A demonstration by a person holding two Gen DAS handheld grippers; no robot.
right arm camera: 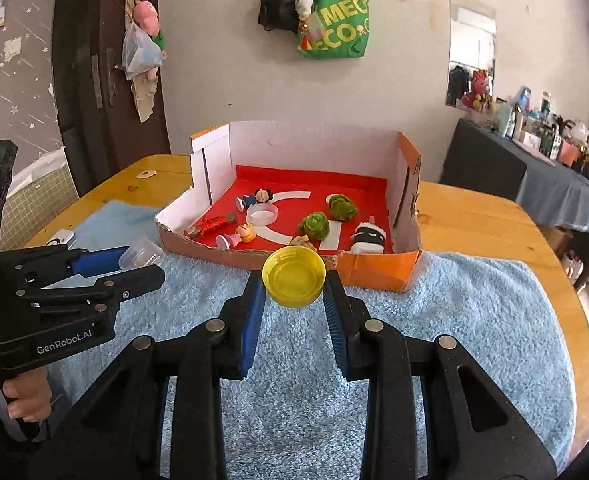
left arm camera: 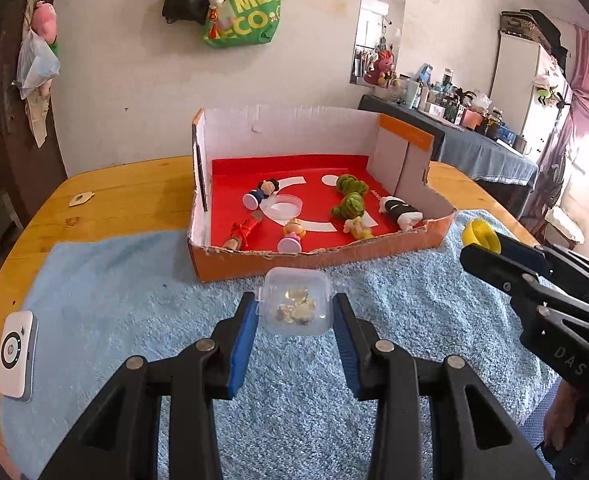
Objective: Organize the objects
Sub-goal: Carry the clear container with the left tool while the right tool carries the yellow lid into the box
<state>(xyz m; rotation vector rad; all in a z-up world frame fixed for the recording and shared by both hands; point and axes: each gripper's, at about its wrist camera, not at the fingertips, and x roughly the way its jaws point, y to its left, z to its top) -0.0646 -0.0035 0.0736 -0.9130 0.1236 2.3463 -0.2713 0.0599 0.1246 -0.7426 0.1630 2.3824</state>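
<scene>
My left gripper (left arm camera: 294,312) is shut on a small clear plastic box (left arm camera: 296,300) with pale bits inside, held above the blue towel (left arm camera: 134,288). My right gripper (right arm camera: 294,284) is shut on a yellow cap (right arm camera: 294,278), hollow side facing the camera. Each gripper shows in the other's view: the right one with the yellow cap (left arm camera: 480,234) at the right edge, the left one with the clear box (right arm camera: 142,254) at the left. Beyond both stands an orange cardboard box (left arm camera: 374,250) with a red floor, holding small dolls, two green plush balls (left arm camera: 350,196), a clear round lid (left arm camera: 282,206) and a black-and-white toy (left arm camera: 398,212).
A wooden table (left arm camera: 114,188) bears the towel and box. A white device (left arm camera: 16,354) lies at the towel's left edge, and a small tag (left arm camera: 80,199) rests on the wood. A person's hand (right arm camera: 28,398) holds the left gripper's handle. A cluttered dark side table (right arm camera: 534,176) stands at the right.
</scene>
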